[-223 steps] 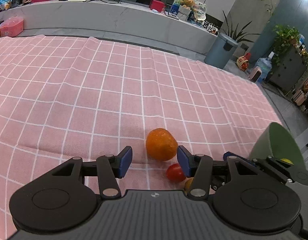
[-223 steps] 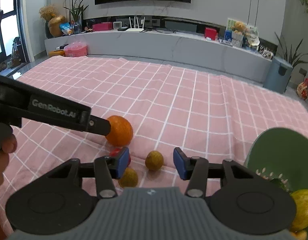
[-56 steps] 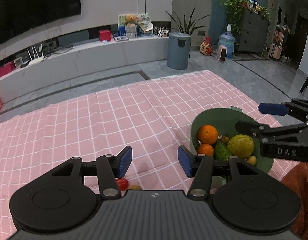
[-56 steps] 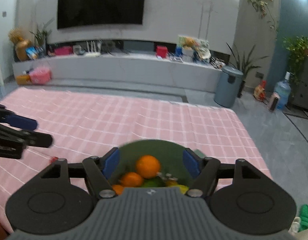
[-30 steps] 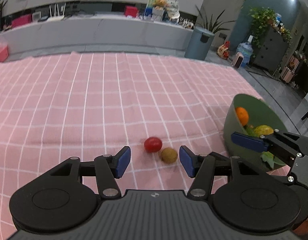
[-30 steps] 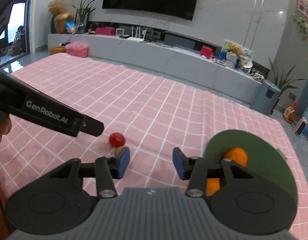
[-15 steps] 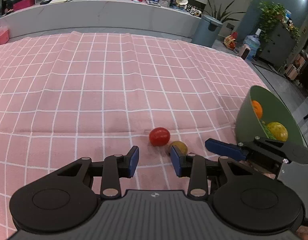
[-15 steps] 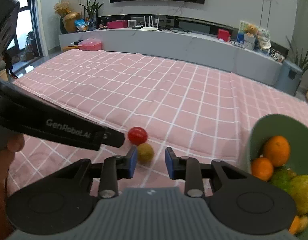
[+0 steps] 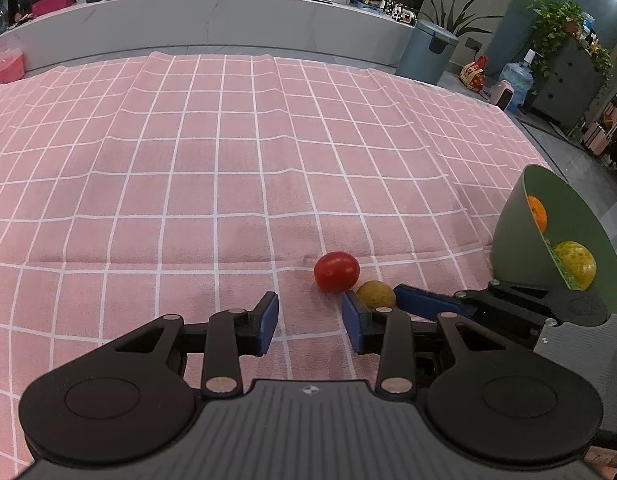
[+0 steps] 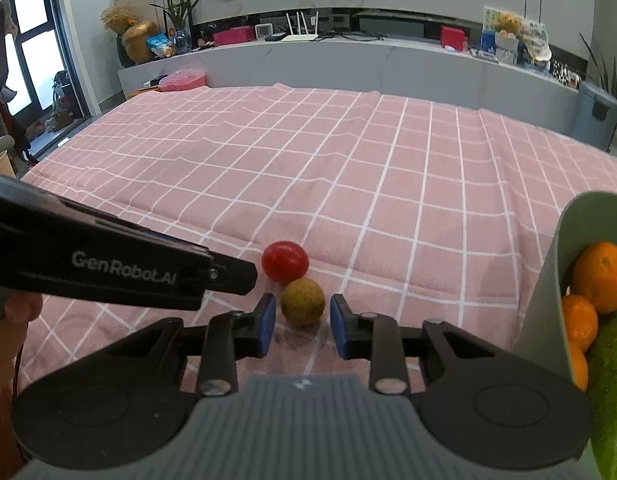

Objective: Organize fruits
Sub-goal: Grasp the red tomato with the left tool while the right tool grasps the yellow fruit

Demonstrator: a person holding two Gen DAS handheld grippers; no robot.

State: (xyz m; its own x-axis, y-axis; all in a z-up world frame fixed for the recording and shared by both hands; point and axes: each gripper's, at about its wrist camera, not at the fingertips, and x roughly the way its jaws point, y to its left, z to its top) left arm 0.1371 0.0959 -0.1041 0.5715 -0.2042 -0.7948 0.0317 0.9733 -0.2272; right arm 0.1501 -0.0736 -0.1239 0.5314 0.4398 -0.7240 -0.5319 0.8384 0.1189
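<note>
A red tomato (image 9: pixel 335 271) and a small brownish-yellow fruit (image 9: pixel 375 294) lie touching on the pink checked cloth. My right gripper (image 10: pixel 302 327) is open, its pads just short of either side of the brownish fruit (image 10: pixel 302 301); the tomato (image 10: pixel 285 261) lies just beyond. My left gripper (image 9: pixel 310 326) is open and empty, a little left of and short of the tomato. It shows from the side in the right wrist view (image 10: pixel 232 276). The green bowl (image 9: pixel 520 216) at the right holds oranges (image 10: pixel 600 276), a yellow-green fruit (image 9: pixel 574 264) and a cucumber (image 10: pixel 612 392).
The pink checked cloth (image 9: pixel 188 184) covers the surface. Beyond its far edge run a grey ledge (image 9: pixel 212 24) with boxes and a router, a grey bin (image 9: pixel 426 56) and plants. My right gripper's finger (image 9: pixel 424 303) lies right beside my left one.
Both grippers have moved closer to the two fruits. The right gripper now has the brownish fruit centred just ahead of its pads. Both jaws stand narrower than a second ago.
</note>
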